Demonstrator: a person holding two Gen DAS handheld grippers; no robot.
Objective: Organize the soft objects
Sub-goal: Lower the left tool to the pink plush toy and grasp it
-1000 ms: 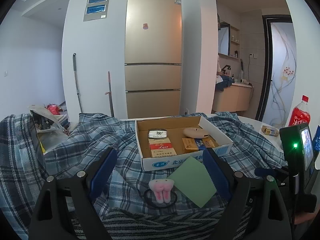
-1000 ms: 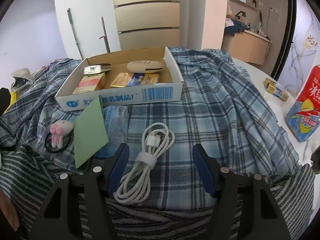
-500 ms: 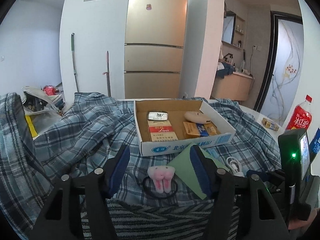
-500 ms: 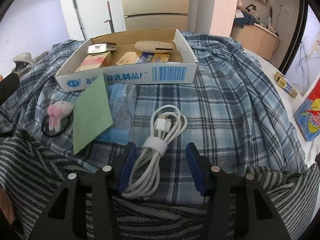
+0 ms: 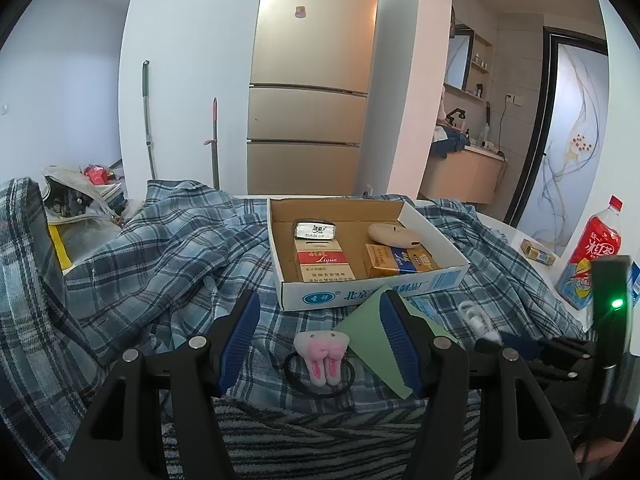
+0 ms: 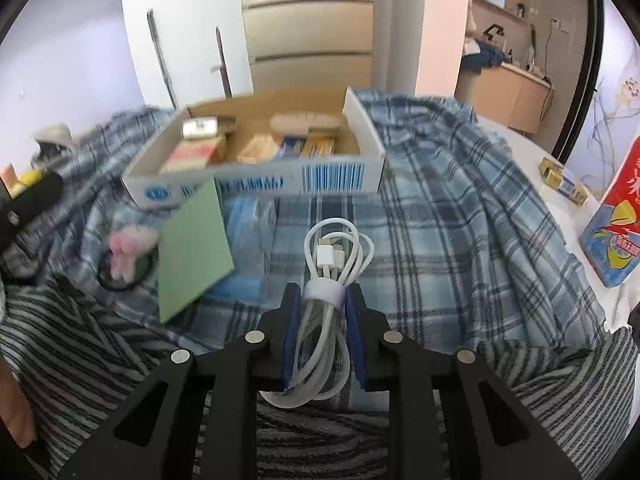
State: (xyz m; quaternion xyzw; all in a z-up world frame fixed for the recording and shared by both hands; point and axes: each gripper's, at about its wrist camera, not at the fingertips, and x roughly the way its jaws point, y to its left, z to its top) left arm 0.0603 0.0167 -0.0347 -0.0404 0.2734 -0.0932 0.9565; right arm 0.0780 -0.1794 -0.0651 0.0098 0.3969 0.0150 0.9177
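White coiled cable [image 6: 326, 300] lies on the plaid cloth [image 6: 440, 232] just in front of the cardboard box [image 6: 340, 178], with the right gripper [image 6: 322, 312] closing its jaws around it. Left gripper [image 5: 320, 336] hangs unclenched over the pink bunny hair tie [image 5: 322, 354], gripping nothing.

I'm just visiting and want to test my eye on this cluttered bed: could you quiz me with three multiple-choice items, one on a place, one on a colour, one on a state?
1. Where does the pink plush hair tie lie?
A) inside the cardboard box
B) on the plaid cloth, in front of the box
C) beside the red bottle

2. What colour is the coiled cable?
A) black
B) white
C) green

3. How is the right tool set?
A) pads against the cable
B) wide open over the box
C) holding the green sheet

Answers:
1 B, it lies below the cardboard box.
2 B, the strands are white.
3 A, closing jaws flank the cable's band.
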